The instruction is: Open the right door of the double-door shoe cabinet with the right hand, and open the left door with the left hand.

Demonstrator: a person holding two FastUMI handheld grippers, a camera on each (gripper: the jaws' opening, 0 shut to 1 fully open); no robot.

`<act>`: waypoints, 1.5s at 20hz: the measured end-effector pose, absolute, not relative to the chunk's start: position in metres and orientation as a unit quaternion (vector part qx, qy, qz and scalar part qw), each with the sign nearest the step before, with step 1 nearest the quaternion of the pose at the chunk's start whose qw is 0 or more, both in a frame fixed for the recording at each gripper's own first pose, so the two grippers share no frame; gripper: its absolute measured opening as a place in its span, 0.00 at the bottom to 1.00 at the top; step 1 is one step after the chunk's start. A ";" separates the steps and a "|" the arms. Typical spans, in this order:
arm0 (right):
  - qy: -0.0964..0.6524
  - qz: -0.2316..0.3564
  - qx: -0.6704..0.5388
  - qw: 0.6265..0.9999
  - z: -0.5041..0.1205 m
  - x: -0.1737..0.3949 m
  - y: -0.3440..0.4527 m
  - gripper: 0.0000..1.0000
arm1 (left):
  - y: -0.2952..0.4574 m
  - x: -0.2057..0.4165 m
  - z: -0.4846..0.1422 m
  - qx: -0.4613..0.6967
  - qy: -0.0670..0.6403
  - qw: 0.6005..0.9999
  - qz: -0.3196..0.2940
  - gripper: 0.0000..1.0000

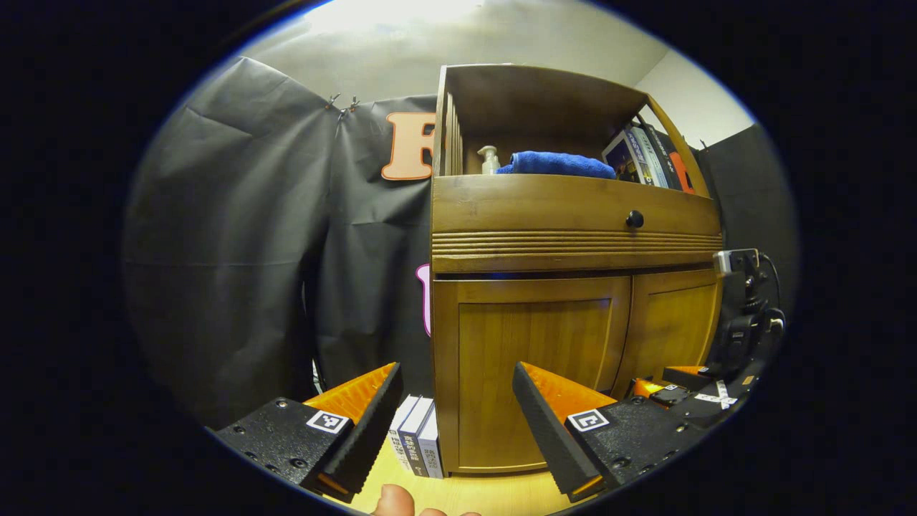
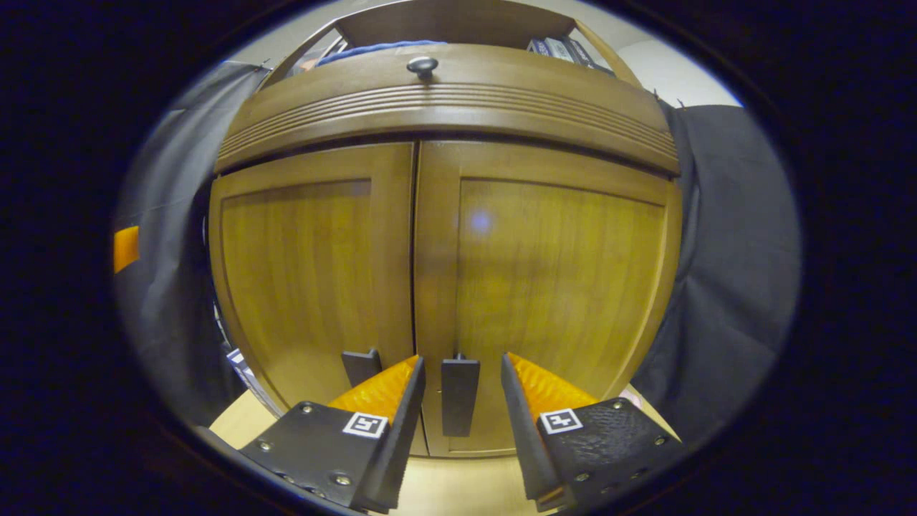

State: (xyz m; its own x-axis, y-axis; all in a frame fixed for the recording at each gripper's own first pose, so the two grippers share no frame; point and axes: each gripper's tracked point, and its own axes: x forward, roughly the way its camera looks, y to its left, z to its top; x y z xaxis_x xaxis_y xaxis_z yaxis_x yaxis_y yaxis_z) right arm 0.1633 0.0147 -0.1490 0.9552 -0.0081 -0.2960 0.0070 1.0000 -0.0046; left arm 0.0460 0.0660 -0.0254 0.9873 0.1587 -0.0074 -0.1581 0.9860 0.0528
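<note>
Our right claw [image 2: 462, 387] is wide around the right handle [image 2: 459, 395]; we close on it, then pull the door [image 2: 544, 287] slowly

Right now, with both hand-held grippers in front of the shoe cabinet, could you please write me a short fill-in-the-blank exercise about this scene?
1. Both cabinet doors are ____.
2. The right door's handle stands between the open fingers of the ____ hand-held gripper.
3. On the open shelf, beside the pump bottle, lies a folded ____ towel.
4. The drawer has one round ____.

Missing words: closed; right; blue; knob
</note>
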 end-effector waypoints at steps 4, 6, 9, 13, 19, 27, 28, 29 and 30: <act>0.161 0.000 -0.006 0.987 -0.158 0.167 0.015 0.58 | 0.068 0.051 -0.029 0.025 0.011 0.996 0.083 0.95; 0.164 0.001 -0.003 0.987 -0.161 0.172 0.016 0.58 | 0.070 0.053 -0.030 0.028 0.012 0.996 0.086 0.94; 0.161 0.004 0.000 0.987 -0.160 0.177 0.018 0.43 | 0.072 0.055 -0.031 0.028 0.013 0.996 0.088 0.95; 0.158 -0.013 0.008 0.987 -0.161 0.177 0.014 0.34 | 0.072 0.057 -0.032 0.027 0.015 0.996 0.088 0.94; 0.165 -0.044 0.020 0.985 -0.161 0.174 0.010 0.27 | 0.077 0.048 -0.029 0.030 0.013 0.995 0.093 0.94; 0.159 -0.064 0.024 0.985 -0.156 0.152 0.001 0.27 | 0.085 0.035 -0.029 0.025 0.013 0.995 0.099 0.94; 0.158 -0.067 0.024 0.985 -0.157 0.145 0.000 0.27 | 0.084 0.033 -0.030 0.023 0.015 0.995 0.097 0.94; 0.158 -0.069 0.023 0.985 -0.157 0.139 -0.002 0.27 | 0.083 0.032 -0.031 0.021 0.016 0.995 0.095 0.94; 0.157 -0.071 0.023 0.985 -0.157 0.136 -0.003 0.27 | 0.083 0.030 -0.031 0.018 0.017 0.995 0.093 0.94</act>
